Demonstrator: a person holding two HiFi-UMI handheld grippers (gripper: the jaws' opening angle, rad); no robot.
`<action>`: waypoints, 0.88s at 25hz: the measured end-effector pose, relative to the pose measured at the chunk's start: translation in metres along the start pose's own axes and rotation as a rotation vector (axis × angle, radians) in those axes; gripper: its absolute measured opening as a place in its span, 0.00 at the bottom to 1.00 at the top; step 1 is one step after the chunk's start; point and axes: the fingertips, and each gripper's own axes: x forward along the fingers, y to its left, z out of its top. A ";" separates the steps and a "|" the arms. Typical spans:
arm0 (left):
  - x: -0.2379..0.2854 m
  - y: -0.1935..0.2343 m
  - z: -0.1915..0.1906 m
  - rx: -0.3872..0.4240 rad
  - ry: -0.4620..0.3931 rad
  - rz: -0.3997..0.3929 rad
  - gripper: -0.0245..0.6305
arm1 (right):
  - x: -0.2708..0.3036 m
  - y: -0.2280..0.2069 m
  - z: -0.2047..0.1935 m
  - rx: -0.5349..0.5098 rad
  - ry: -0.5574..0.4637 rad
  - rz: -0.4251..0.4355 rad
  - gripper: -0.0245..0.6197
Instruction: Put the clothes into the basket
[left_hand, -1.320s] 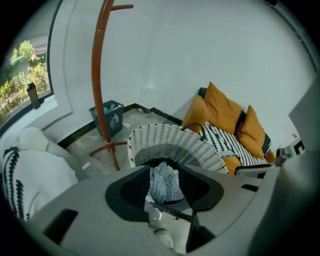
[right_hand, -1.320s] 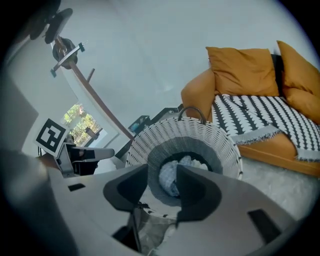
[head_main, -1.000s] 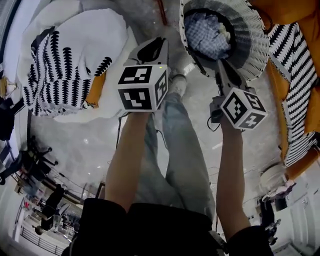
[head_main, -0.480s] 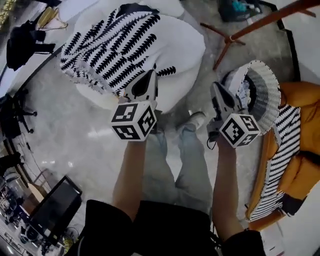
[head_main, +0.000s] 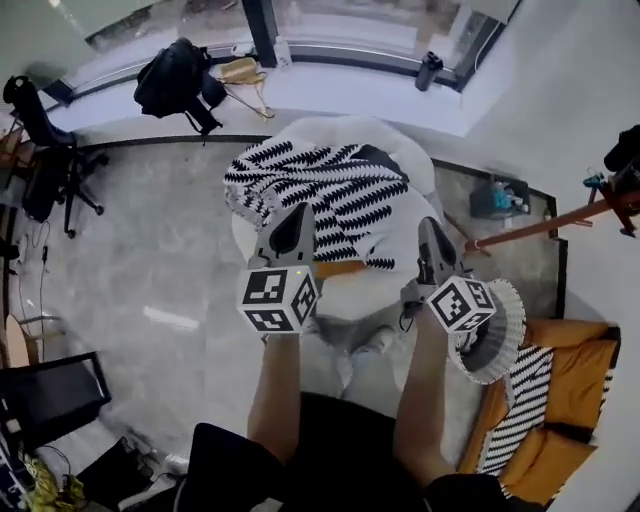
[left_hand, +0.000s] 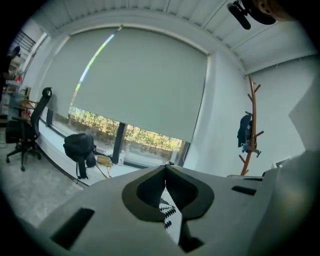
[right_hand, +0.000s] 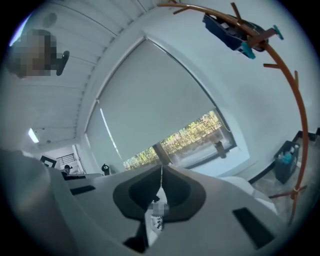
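1. Closed tight and empty, side by side: left gripper (head_main: 297, 212) and right gripper (head_main: 431, 228).
2. Beyond both, spread over a white round seat (head_main: 372, 296): black-and-white patterned cloth (head_main: 330, 192).
3. On the floor beside the right gripper: basket (head_main: 511, 312).

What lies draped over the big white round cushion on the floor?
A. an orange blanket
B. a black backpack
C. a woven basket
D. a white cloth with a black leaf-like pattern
D: in the head view the white cloth with a black leaf-like pattern spreads over the big white round cushion, while the black backpack sits on the pale window ledge.
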 end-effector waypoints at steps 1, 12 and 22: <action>-0.007 0.007 0.017 0.010 -0.025 0.011 0.05 | 0.010 0.021 0.011 -0.024 -0.016 0.021 0.06; -0.056 0.012 0.148 0.082 -0.200 -0.014 0.05 | 0.041 0.179 0.113 -0.244 -0.126 0.145 0.06; -0.045 -0.031 0.188 0.191 -0.232 -0.025 0.05 | 0.035 0.188 0.140 -0.453 -0.101 0.113 0.06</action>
